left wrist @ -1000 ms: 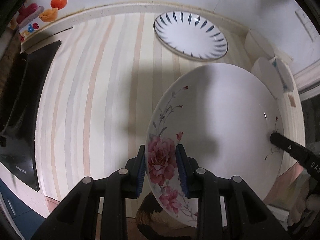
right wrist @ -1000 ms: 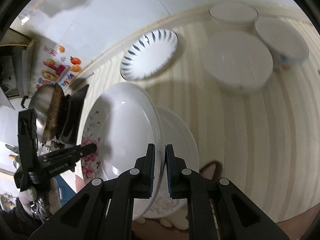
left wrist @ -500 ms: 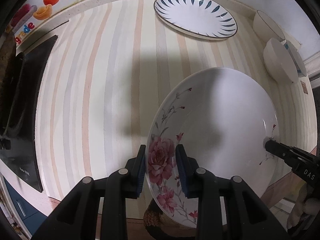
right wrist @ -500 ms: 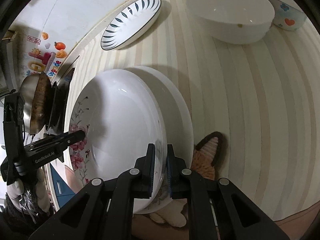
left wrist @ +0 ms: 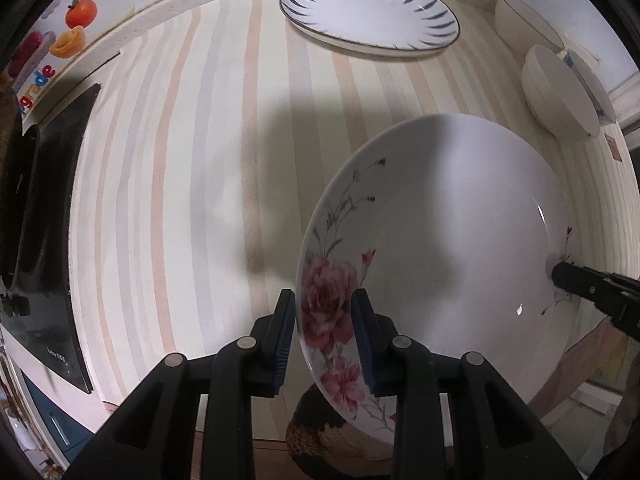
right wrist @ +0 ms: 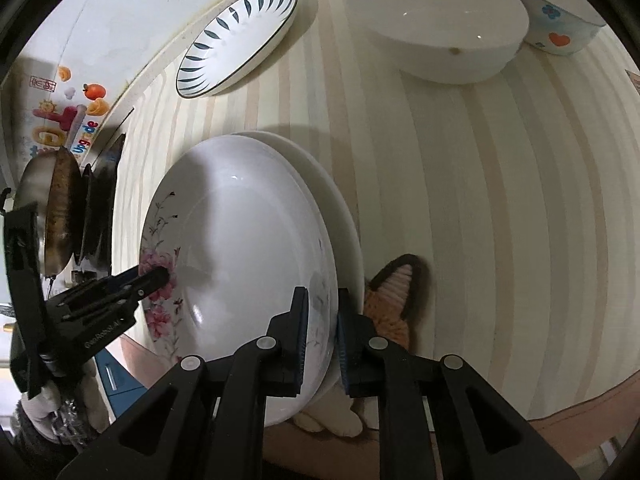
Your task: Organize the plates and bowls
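Floral plate (left wrist: 440,248) rim sits pinched between both grippers' fingers (left wrist: 362,336), opposite edges

Left tool (left wrist: 324,336) and right tool (right wrist: 323,334) each clamp opposite rim edges.

Both grippers are black plastic with blue ribbed pads (left wrist: 286,336) and silver screws; the left gripper (right wrist: 158,280) bears white lettering, lower left.

The left wrist camera looks down along its fingers from the floral plate (left wrist: 440,260)'s near rim, close over the striped counter (left wrist: 180,200). The right wrist camera sits at the opposite rim, facing likewise. Both share that plate and the blue-leaf plate (right wrist: 240,40) beyond.
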Demonstrator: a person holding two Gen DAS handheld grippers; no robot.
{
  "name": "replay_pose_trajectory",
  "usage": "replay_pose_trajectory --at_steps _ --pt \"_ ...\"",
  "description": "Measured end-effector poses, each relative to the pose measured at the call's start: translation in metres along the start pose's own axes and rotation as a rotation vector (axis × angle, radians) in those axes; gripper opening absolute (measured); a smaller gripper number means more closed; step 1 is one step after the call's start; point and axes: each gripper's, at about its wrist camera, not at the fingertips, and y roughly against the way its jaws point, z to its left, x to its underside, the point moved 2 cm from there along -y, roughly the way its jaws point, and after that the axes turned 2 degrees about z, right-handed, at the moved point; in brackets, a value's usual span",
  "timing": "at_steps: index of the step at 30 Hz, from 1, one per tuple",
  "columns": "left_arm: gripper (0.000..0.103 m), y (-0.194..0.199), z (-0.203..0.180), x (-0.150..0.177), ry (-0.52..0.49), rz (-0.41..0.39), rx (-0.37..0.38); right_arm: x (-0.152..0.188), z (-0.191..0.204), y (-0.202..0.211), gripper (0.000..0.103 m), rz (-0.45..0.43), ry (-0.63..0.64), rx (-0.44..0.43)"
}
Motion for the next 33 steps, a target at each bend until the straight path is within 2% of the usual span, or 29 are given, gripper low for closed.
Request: replay_pose_trajectory --at_steps 10,15,18,21,26,29,33 --pt "0.027 0.001 0.013 0.003 0.033 0.021 0.027 -0.006 -0.004 0.008 0.022 0.074 -0.050 -0.030" --pt "0.027 0.019 0.027 -0.008 0.066 -0.012 0.035 -0.011 -0.006 0.019 0.023 0.096 -0.050 -0.033" --pt "0.027 0.035 0.035 -0.023 0.083 -0.045 0.051 -0.024 0.002 0.035 0.023 0.070 -0.029 -0.037" --pt "0.027 0.047 0.046 -0.054 0.123 -0.079 0.077 -0.049 0.014 0.054 0.026 0.007 -0.014 -0.058" --pt "0.028 0.045 0.060 -0.128 0.182 -0.103 0.113 -0.127 0.032 0.064 0.030 -0.136 0.004 -0.029" --pt "0.028 0.028 0.065 -0.165 0.206 -0.091 0.129 -0.175 0.038 0.048 0.030 -0.165 0.004 -0.002" --pt "0.028 0.004 0.070 -0.198 0.230 -0.061 0.157 -0.219 0.045 0.021 0.030 -0.156 -0.004 0.030"
